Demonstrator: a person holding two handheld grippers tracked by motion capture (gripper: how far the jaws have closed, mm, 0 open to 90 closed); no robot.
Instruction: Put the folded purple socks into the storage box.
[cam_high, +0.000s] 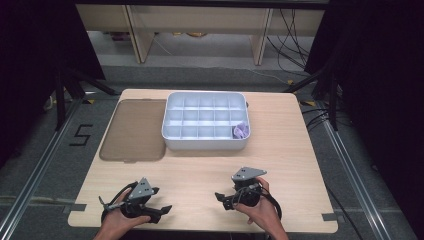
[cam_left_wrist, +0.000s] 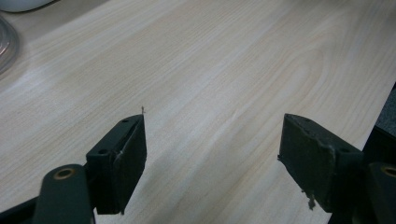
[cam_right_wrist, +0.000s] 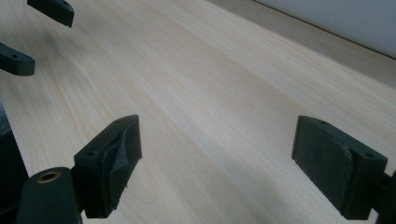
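Right now you hold both grippers low over the near edge of the surface (cam_high: 200, 170), one in each hand, and neither touches anything. Your left gripper (cam_high: 161, 199) sits toward the near left corner, its jaws spread wide apart with only bare wood grain between them in the left gripper view (cam_left_wrist: 212, 154). Your right gripper (cam_high: 221, 200) sits toward the near middle, a little right of centre, its jaws likewise wide open and empty in the right gripper view (cam_right_wrist: 217, 158); the two grippers point toward each other with a gap between them. The white compartment tray (cam_high: 206, 144) stands well apart from both, toward the far edge at the middle of the surface, and a small purple item (cam_high: 241, 130) lies in its near right corner compartment. Just beside the tray's left wall, a flat brownish translucent lid (cam_high: 134, 131) lies on the surface, reaching toward the far left corner.
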